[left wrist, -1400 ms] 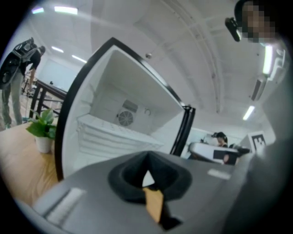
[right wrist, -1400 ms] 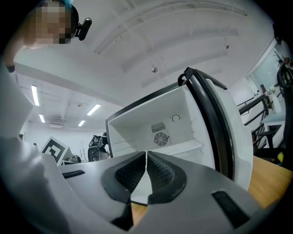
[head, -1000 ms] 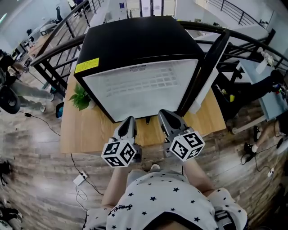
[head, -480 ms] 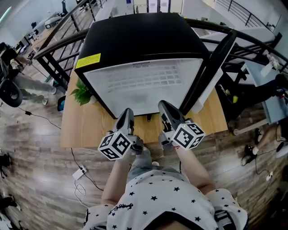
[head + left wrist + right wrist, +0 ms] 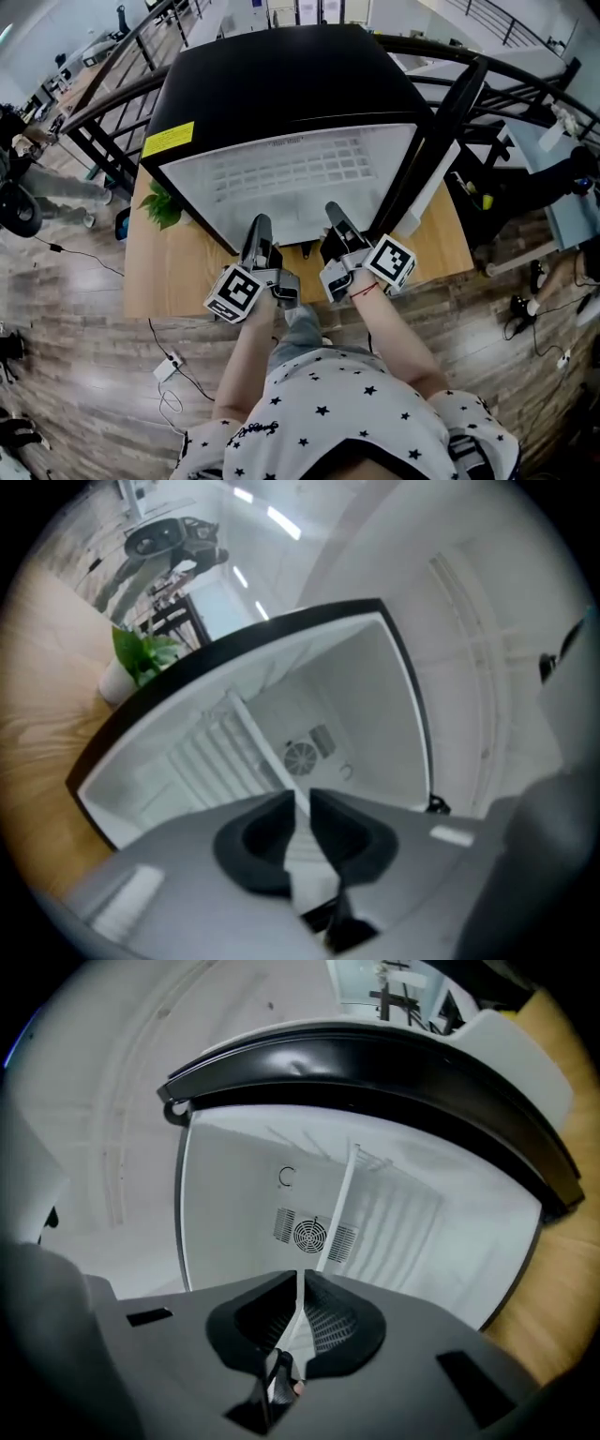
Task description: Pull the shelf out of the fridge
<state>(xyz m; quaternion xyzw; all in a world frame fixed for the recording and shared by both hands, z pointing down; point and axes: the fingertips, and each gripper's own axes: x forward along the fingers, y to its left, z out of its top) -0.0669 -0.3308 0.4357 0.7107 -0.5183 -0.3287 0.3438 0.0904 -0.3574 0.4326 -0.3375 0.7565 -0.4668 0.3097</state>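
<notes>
A black mini fridge stands on a wooden table with its door swung open to the right. Inside the white cavity lies a white wire shelf. It also shows in both gripper views, as the shelf and the shelf, standing on edge there because both grippers are rolled onto their sides. My left gripper hovers at the fridge's lower front edge. The left gripper has just been opening to a narrow gap, with nothing between the jaws. Beside it, my right gripper points into the opening; the right gripper is shut and empty.
A small green plant sits on the table left of the fridge. A round fan vent marks the fridge's back wall. Black railings run behind the table, and cables lie on the wooden floor.
Both grippers have moved forward to the fridge's open front and rolled onto their sides, so their marker cubes have turned. The fridge and shelf have not moved.
</notes>
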